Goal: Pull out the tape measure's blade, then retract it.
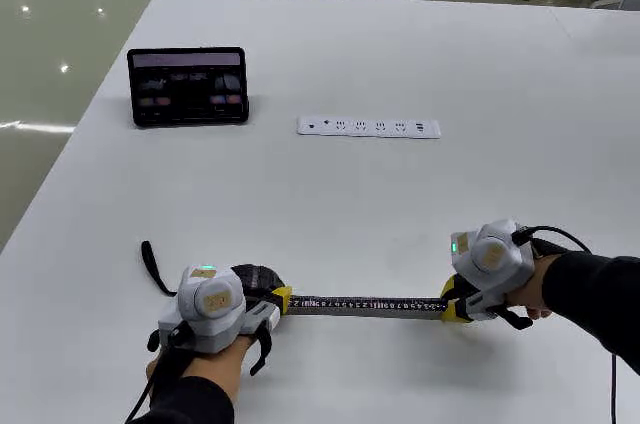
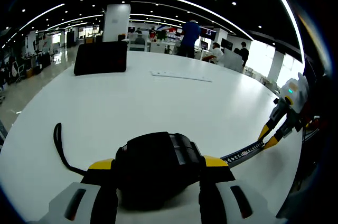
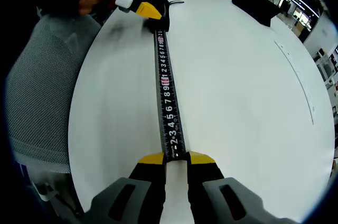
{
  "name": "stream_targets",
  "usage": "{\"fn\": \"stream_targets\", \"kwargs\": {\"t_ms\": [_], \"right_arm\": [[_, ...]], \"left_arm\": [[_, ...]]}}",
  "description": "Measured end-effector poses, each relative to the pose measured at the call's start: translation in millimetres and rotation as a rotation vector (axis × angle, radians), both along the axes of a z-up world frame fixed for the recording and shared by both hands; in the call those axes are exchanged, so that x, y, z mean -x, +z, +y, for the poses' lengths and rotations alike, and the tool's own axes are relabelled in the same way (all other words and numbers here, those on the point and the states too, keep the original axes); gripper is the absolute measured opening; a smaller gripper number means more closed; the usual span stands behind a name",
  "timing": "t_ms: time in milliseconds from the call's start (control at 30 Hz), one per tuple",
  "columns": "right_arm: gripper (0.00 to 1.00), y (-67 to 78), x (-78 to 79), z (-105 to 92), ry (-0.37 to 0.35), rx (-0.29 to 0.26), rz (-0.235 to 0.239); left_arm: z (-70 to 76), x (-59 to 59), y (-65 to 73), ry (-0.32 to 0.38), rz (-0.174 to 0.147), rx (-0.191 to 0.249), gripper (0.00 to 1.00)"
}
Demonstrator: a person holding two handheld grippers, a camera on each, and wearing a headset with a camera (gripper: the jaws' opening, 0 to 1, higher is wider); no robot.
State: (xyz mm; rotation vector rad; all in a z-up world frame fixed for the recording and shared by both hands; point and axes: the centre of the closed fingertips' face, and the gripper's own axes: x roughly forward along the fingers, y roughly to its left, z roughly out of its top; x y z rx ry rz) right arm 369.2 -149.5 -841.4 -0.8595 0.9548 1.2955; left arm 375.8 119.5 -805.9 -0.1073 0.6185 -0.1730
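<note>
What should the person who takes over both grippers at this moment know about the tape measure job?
Left gripper: closed on the tape measure case, which sits on the white table; its strap trails to the left.
Right gripper: closed on the end of the blade.
The blade lies flat between them, numbers up.
Done: the pull-out. Left: the retraction, probably by guiding the end back toward the case.
The tablet and power strip lie farther back, away from the work.

Bright overhead light, soft shadows, fisheye bending at edges.
</note>
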Motion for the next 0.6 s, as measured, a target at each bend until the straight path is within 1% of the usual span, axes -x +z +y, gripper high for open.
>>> {"fn": "stream_targets", "kwargs": {"t_ms": [100,233,433,600], "right_arm": [[0.10,-0.3,-0.4,0.2,0.004,0.003,-0.002],[0.10,-0.7,-0.8,1.0,-0.009,0.003,0.001],[0.11,-0.8,-1.6,3.5,-0.008,-0.006,-0.010],[0.11,-1.1,-1.8,5.8,-0.008,-0.009,-0.008]], "left_arm": [[0.0,-0.1,-0.1,-0.001,0.002,0.003,0.58],[0.0,0.1,-0.4,-0.003,0.003,0.007,0.58],[0.5,0.0,-0.8,-0.004,0.005,0.010,0.58],[0.1,0.5,-0.9,-0.005,0.008,0.011,0.58]]}}
